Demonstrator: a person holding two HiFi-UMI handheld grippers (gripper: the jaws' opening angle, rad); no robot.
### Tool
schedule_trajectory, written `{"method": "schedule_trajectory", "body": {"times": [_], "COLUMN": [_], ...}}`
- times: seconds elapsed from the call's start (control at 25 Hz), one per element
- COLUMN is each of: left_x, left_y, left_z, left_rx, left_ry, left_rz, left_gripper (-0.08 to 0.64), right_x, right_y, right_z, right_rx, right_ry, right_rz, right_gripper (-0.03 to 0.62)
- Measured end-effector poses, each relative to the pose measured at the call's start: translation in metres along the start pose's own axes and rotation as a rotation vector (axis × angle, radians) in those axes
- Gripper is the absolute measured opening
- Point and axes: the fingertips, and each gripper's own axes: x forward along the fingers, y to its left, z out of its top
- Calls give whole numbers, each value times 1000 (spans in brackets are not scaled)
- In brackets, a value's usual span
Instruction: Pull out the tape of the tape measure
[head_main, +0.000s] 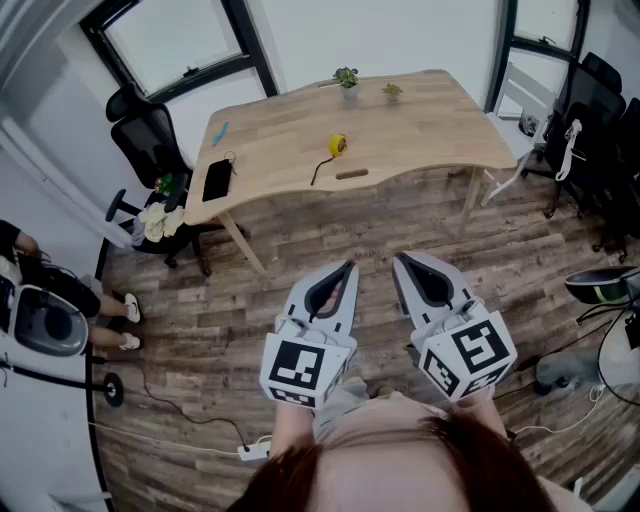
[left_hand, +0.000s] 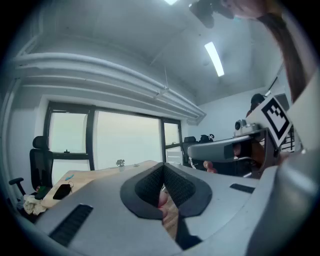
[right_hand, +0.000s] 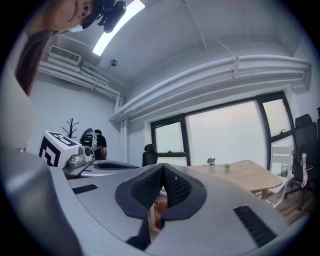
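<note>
We hold our left claw (head_main: 347, 267) and right claw (head_main: 399, 259) closed tight and empty above the floor (head_main: 300, 245), well apart from the yellow tape measure (head_main: 338, 146) lying on the bench (head_main: 430, 125).

Black phone (head_main: 216, 180) is lying at 9 o'clock on the wooden surface (head_main: 420, 120), blue pen (head_main: 219, 132) just beyond. Potted plant (head_main: 346, 78) and smaller plant (head_main: 392, 92) are standing at 12 o'clock. Office chair (head_main: 150, 140) is sitting at 10 o'clock.

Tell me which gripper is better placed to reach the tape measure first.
Left, probably. The left gripper points almost straight at the yellow tape measure on the table; the right gripper sits further aside. Both are shut and empty.
</note>
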Motion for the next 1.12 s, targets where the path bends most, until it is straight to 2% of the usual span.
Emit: {"method": "schedule_trajectory", "body": {"times": [0.12, 0.32, 0.6, 0.84, 1.12], "left_x": [1, 5, 18, 44, 79], "left_y": [-17, -43, -54, -39, 8], "left_z": [3, 0, -6, -8, -4], "left_rx": [-1, -9, 5, 21, 16], "left_ry": [-6, 32, 64, 69, 53], "left_rz": [8, -5, -20, -37, -39], "left_gripper": [2, 2, 2, 2, 2], "right_x": [-18, -38, -38, -16, 38], "right_y": [-6, -20, -35, -53, -71], "right_z": [3, 3, -4, -5, -6], "right_rx": [15, 56, 94, 117, 93], "right_ry": [-19, -21, -32, -42, -31], "right_rz": [12, 21, 29, 16, -3], "right_gripper": [-2, -2, -2, -2, -2]}}
